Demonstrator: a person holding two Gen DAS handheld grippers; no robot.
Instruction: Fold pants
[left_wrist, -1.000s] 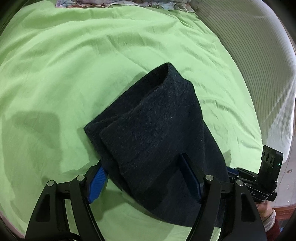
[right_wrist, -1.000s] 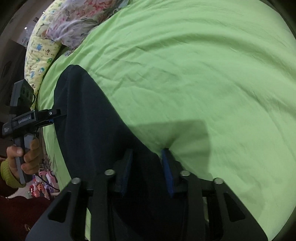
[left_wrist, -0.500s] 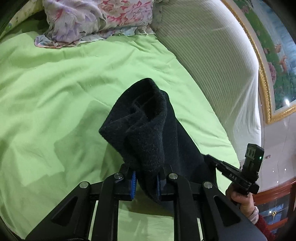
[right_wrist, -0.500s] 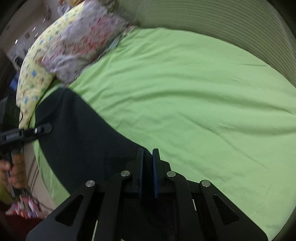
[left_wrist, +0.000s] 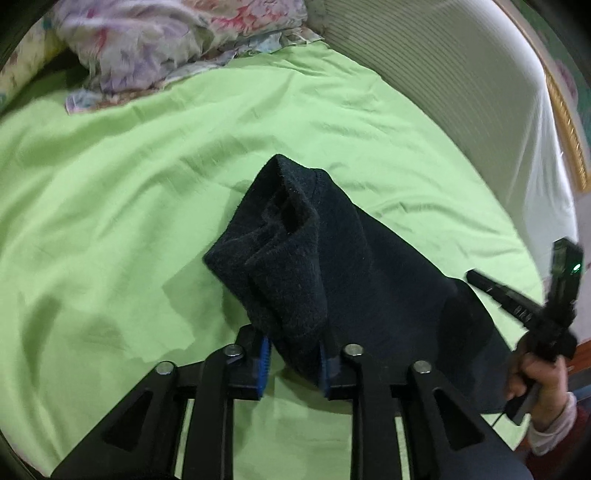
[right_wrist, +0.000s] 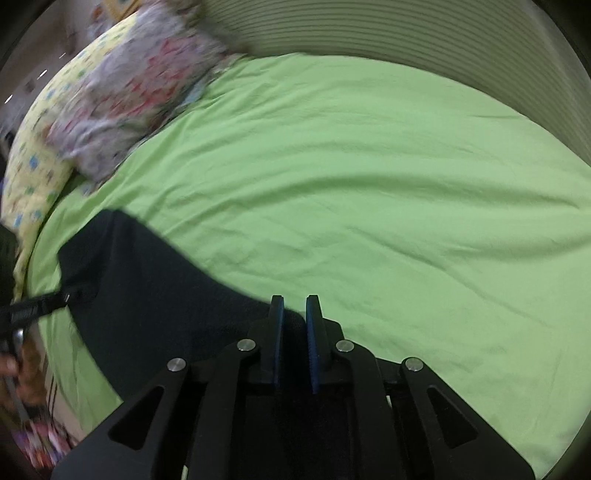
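Pants (left_wrist: 369, 280), dark fleece, bunched and pinched at one end between blue pads of left hand-held gripper (left_wrist: 291, 363), jaws drawn in on a thick wad of cloth. Same cloth running off to the right toward right hand-held gripper (left_wrist: 517, 310), seen gripped in a hand (left_wrist: 539, 376) at frame edge. From right wrist view: right hand-held gripper (right_wrist: 294, 339) with pads nearly pressed together; dark cloth right at the jaw base, but whether fabric sits between the pads cannot be told. Garment spread low over green bed sheet (right_wrist: 369, 203), partly raised at the left-held end, rest lying on the bed. Floral pillow (left_wrist: 177, 40) well apart at head of bed; ribbed headboard (left_wrist: 443, 85) beyond. Likely step: both ends taken up, carrying one end over for a fold. Next move calls for even tension between both ends, edges matched, cloth laid flat before letting go.
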